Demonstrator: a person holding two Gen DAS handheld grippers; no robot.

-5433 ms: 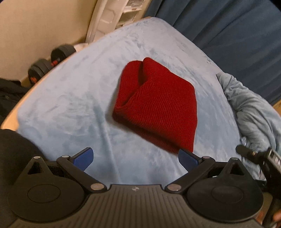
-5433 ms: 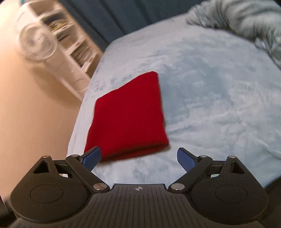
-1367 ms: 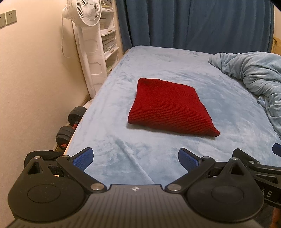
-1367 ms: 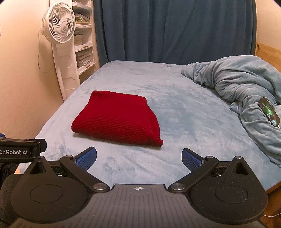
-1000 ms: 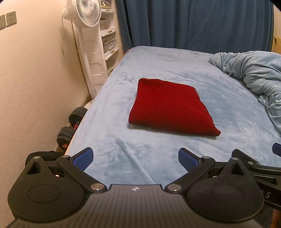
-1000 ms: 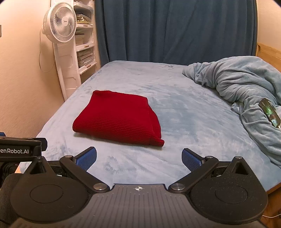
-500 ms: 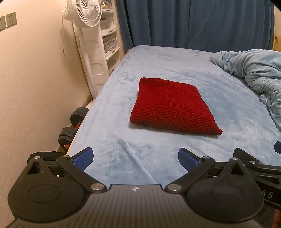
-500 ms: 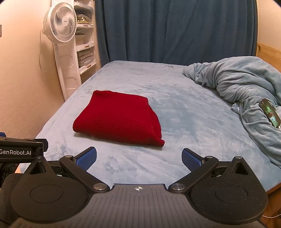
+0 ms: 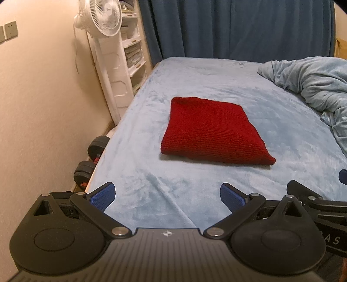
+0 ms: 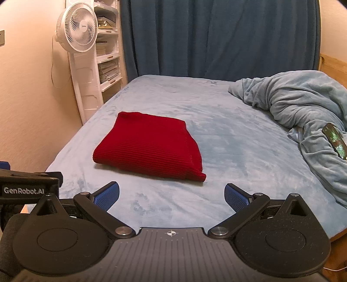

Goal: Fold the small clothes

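A red knit garment (image 9: 208, 131) lies folded into a flat rectangle on the light blue bed (image 9: 195, 191); it also shows in the right wrist view (image 10: 151, 147). My left gripper (image 9: 167, 196) is open and empty, held back near the bed's near edge, well short of the garment. My right gripper (image 10: 171, 195) is open and empty, also held back at the near edge. The right gripper's body shows at the right of the left wrist view (image 9: 321, 208); the left gripper's body shows at the left of the right wrist view (image 10: 26, 186).
A bunched light blue blanket (image 10: 303, 108) lies on the bed's right side with a phone (image 10: 335, 141) on it. A white fan (image 9: 104, 17) and white shelves (image 9: 132, 54) stand along the left wall. Dumbbells (image 9: 91, 160) lie on the floor. Dark blue curtains (image 10: 216, 36) hang behind.
Over five seconds both grippers have drawn back from close over the garment to the bed's near edge. In the last second the views have barely shifted.
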